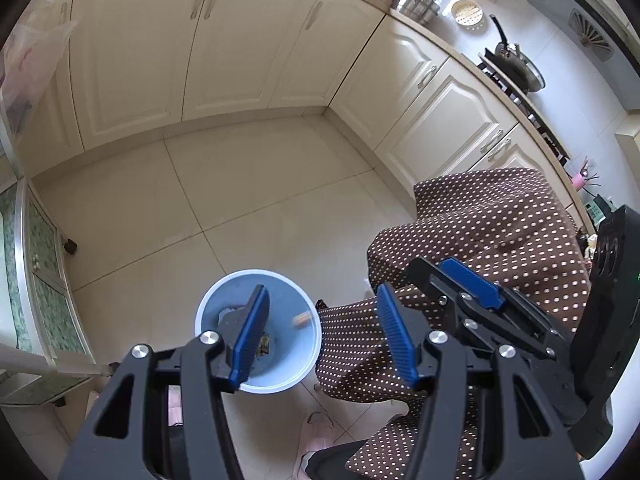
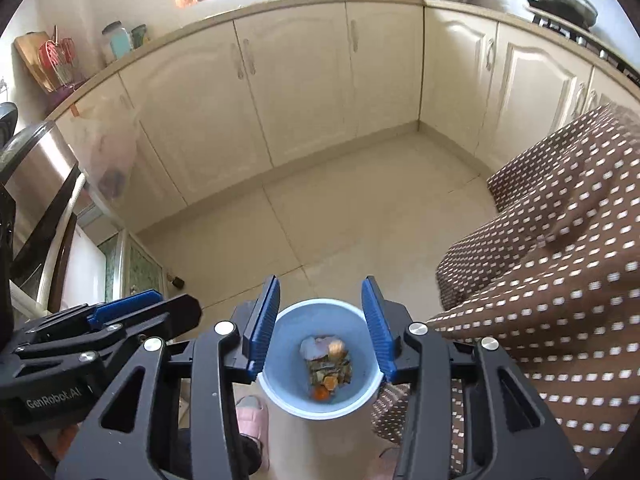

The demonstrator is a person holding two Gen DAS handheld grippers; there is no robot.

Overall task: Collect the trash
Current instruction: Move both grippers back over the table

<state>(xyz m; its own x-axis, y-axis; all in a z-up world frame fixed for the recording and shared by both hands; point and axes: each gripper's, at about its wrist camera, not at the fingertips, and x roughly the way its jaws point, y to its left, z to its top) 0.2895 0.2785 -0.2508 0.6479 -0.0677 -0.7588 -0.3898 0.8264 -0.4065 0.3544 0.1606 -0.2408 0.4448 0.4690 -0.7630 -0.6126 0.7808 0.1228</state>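
A light blue trash bin [image 1: 280,376] stands on the tiled floor, seen from above. It also shows in the right wrist view [image 2: 360,396]. Food scraps [image 2: 328,364] lie at its bottom: peels, orange pieces, a pale lump. In the left wrist view a blurred orange piece [image 1: 302,318] is in the air inside the bin. My left gripper [image 1: 322,340] is open and empty above the bin's right rim. My right gripper [image 2: 320,328] is open and empty straight above the bin. The right gripper also shows in the left wrist view [image 1: 480,296].
Cream kitchen cabinets [image 2: 300,80] run along the back and right. The person's brown dotted apron [image 2: 540,280] hangs at the right, close to the bin. Pink slippers [image 2: 250,416] stand beside the bin. A glass-fronted cabinet [image 1: 44,280] stands at the left.
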